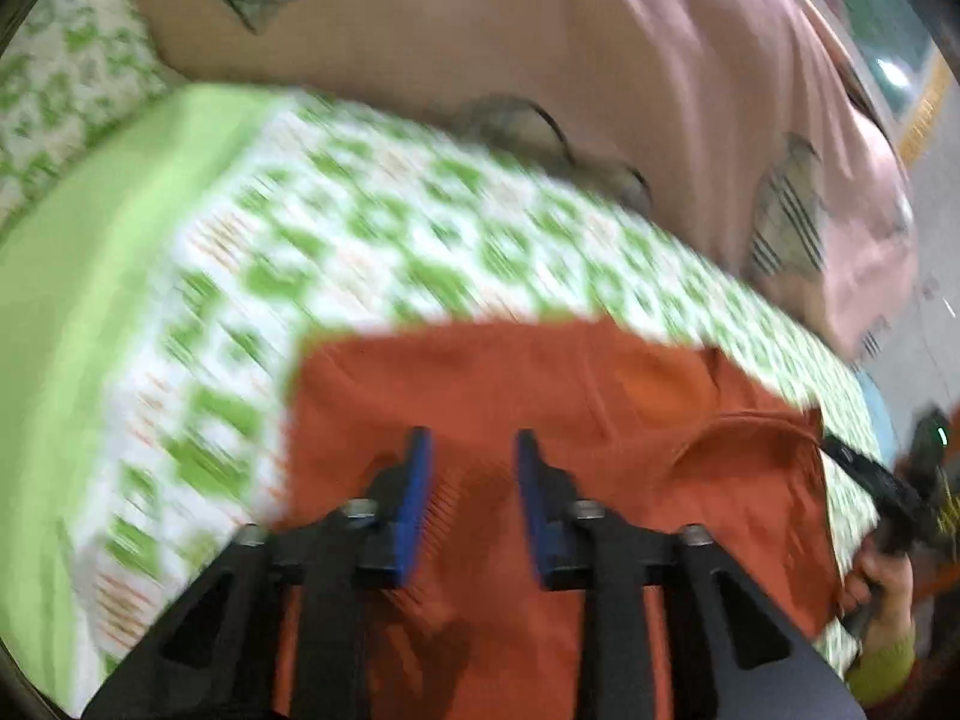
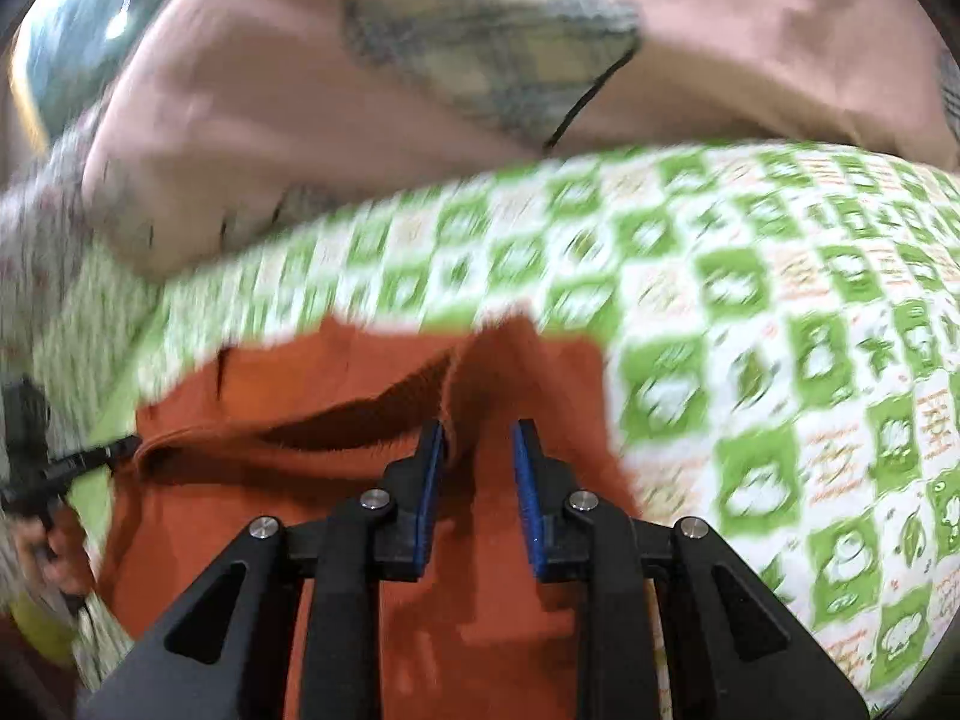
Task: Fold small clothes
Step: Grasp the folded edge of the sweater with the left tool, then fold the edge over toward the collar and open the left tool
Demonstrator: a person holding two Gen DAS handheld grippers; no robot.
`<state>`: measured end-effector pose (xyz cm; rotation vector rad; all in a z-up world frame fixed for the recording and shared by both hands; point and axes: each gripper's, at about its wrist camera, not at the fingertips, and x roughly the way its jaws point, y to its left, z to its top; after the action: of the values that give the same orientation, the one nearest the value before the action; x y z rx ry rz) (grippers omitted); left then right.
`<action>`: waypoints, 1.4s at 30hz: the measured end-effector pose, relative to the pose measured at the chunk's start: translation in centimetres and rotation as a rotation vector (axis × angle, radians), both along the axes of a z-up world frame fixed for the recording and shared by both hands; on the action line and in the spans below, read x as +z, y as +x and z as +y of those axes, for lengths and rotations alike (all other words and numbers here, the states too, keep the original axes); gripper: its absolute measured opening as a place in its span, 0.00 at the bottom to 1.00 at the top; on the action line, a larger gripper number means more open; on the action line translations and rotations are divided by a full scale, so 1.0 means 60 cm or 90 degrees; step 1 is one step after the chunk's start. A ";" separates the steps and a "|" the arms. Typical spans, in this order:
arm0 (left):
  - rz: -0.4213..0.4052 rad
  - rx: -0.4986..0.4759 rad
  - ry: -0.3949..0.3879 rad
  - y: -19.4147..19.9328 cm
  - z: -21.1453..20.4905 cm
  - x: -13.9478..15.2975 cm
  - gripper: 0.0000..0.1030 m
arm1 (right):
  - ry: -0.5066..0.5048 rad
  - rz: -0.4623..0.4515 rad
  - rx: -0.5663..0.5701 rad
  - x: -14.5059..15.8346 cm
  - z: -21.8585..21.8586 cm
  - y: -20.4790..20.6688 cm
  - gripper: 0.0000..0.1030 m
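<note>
An orange-red garment [image 1: 540, 396] lies on the green-and-white patterned bedsheet [image 1: 372, 228]. My left gripper [image 1: 474, 438] is open above the garment's left part, with nothing between its blue pads. In the right wrist view the same garment [image 2: 336, 396] shows a raised fold and an open hem. My right gripper [image 2: 478, 429] is open over the garment's right part, its left pad [image 2: 433, 450] close to the raised fold. The right gripper also shows at the far right of the left wrist view [image 1: 864, 468]. Both views are blurred.
A pink blanket with checked heart patches [image 1: 600, 48] is heaped along the far side of the bed, also in the right wrist view [image 2: 300, 90]. A plain light-green band of sheet [image 1: 72, 300] runs along the left. The other gripper and hand show at the left edge [image 2: 36, 468].
</note>
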<state>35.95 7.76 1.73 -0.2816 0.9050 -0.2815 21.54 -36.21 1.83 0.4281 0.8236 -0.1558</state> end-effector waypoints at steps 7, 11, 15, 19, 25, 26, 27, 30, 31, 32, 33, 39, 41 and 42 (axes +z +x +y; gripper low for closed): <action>-0.011 0.052 -0.051 -0.046 0.056 0.013 0.42 | 0.028 -0.021 -0.008 0.019 -0.001 -0.051 0.24; -0.007 0.011 -0.081 -0.121 0.055 0.006 0.43 | 0.030 -0.003 0.019 0.004 0.041 -0.078 0.24; 0.039 -0.056 -0.049 -0.127 0.005 -0.031 0.46 | 0.049 0.005 0.038 -0.005 0.075 -0.101 0.24; 0.040 -0.026 -0.014 -0.076 -0.009 -0.044 0.46 | 0.063 0.012 0.049 -0.011 0.099 -0.107 0.24; -0.007 0.057 -0.060 -0.061 0.049 0.008 0.54 | 0.082 0.002 0.040 -0.005 0.109 -0.136 0.24; -0.009 0.058 -0.061 -0.069 0.052 0.010 0.54 | 0.085 0.000 0.039 -0.005 0.110 -0.141 0.25; -0.008 0.055 -0.055 -0.087 0.053 0.010 0.54 | 0.088 -0.002 0.038 -0.005 0.112 -0.145 0.25; 0.007 0.055 -0.054 -0.139 0.055 -0.002 0.55 | 0.095 0.000 0.039 -0.009 0.117 -0.154 0.25; 0.014 0.056 -0.065 -0.157 0.056 -0.008 0.55 | 0.095 0.003 0.039 -0.012 0.120 -0.156 0.25; 0.024 0.052 -0.077 -0.174 0.056 -0.014 0.55 | 0.096 0.005 0.040 -0.013 0.121 -0.158 0.25; 0.034 0.049 -0.084 -0.193 0.053 -0.021 0.55 | 0.099 0.006 0.039 -0.014 0.122 -0.161 0.25; 0.093 0.026 -0.098 -0.316 0.022 -0.064 0.57 | 0.099 0.001 0.030 -0.007 0.121 -0.187 0.31; 0.114 0.033 -0.110 -0.340 0.015 -0.082 0.58 | 0.107 -0.005 0.022 -0.007 0.118 -0.199 0.32; 0.122 0.043 -0.120 -0.348 0.013 -0.092 0.61 | 0.111 -0.007 0.018 -0.007 0.117 -0.205 0.33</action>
<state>15.04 8.55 -3.79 -0.5199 1.0577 -0.2806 9.25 -29.20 1.42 0.5813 0.8347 -0.0553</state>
